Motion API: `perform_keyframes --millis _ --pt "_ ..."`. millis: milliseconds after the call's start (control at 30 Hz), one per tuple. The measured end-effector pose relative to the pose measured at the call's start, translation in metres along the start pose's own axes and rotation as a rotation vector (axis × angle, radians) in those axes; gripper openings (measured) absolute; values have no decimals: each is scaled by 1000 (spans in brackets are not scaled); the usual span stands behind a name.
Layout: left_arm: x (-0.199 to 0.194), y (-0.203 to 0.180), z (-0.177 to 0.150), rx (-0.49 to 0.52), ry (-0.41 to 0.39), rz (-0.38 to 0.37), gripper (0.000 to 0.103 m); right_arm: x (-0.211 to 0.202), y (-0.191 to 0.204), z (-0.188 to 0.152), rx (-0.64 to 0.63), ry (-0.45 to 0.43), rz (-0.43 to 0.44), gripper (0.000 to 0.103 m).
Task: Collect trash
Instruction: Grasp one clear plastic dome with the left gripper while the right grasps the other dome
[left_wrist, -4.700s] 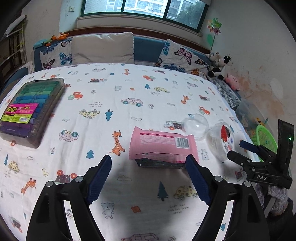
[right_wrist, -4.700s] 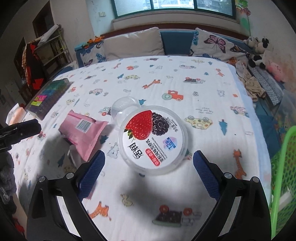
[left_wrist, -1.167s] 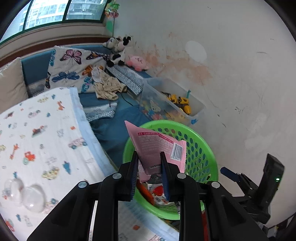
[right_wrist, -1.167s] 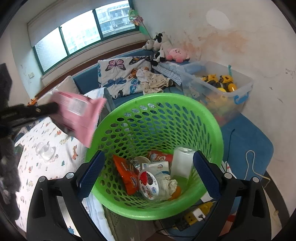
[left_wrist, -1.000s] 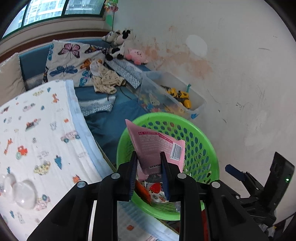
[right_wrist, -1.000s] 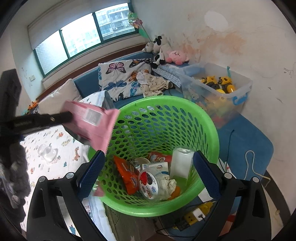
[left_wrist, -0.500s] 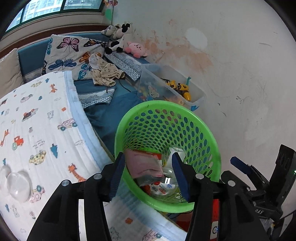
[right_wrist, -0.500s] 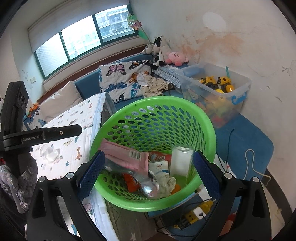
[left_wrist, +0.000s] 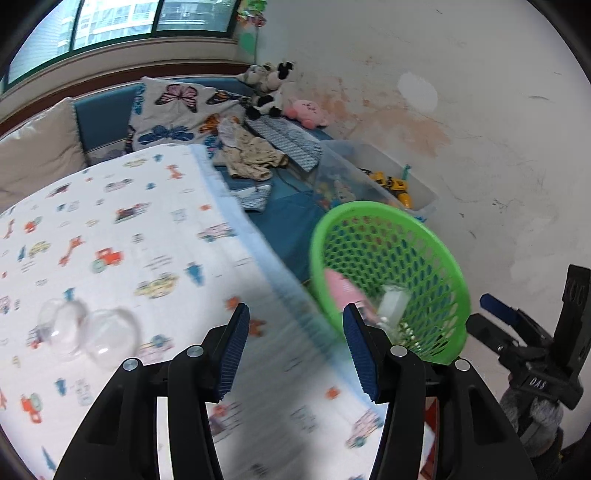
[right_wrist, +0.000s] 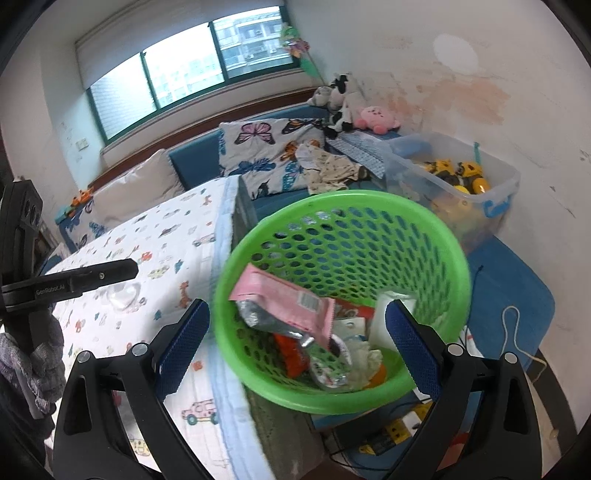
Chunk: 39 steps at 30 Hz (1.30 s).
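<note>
The pink snack packet (right_wrist: 284, 301) lies inside the green mesh basket (right_wrist: 436, 236) on top of several other wrappers and a white bottle (right_wrist: 384, 317). It also shows in the left wrist view (left_wrist: 341, 290) inside the basket (left_wrist: 439, 251). My left gripper (left_wrist: 295, 352) is open and empty over the table's right edge. My right gripper (right_wrist: 297, 345) is open and empty above the basket's near rim. A clear plastic dome lid (left_wrist: 86, 334) lies on the patterned tablecloth (left_wrist: 147, 229).
A clear storage bin of toys (right_wrist: 454, 181) stands behind the basket by the wall. A blue bench with butterfly pillows (right_wrist: 266, 151) and plush toys (right_wrist: 375, 118) runs under the window. A power strip (right_wrist: 391, 432) and cable lie on the floor below the basket.
My left gripper has opened and let go of the pink packet, which dropped into the basket. It has since swung left, back over the table. My right gripper stays open.
</note>
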<state>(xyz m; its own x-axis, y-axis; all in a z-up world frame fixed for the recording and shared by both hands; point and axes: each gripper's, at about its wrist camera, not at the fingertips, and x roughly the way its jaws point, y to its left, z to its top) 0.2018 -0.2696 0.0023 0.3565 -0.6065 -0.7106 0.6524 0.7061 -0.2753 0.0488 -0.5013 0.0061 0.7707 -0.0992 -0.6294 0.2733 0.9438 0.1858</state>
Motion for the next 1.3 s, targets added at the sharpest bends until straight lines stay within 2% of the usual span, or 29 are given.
perform_keyframes --millis 300,400,700,900,1300 --pt "-29 64 -20 -18 -9 112 51 18 42 2 -64 25 55 95" --pt "-38 90 -26 -11 -13 162 56 23 55 4 -83 34 72 95" --pt "-47 153 -41 6 25 235 56 47 92 10 -136 76 120 95" --pt "-32 182 -44 28 76 254 56 67 116 12 -169 113 151 95" --pt "-4 199 -38 55 109 221 56 100 161 14 -253 168 213 95"
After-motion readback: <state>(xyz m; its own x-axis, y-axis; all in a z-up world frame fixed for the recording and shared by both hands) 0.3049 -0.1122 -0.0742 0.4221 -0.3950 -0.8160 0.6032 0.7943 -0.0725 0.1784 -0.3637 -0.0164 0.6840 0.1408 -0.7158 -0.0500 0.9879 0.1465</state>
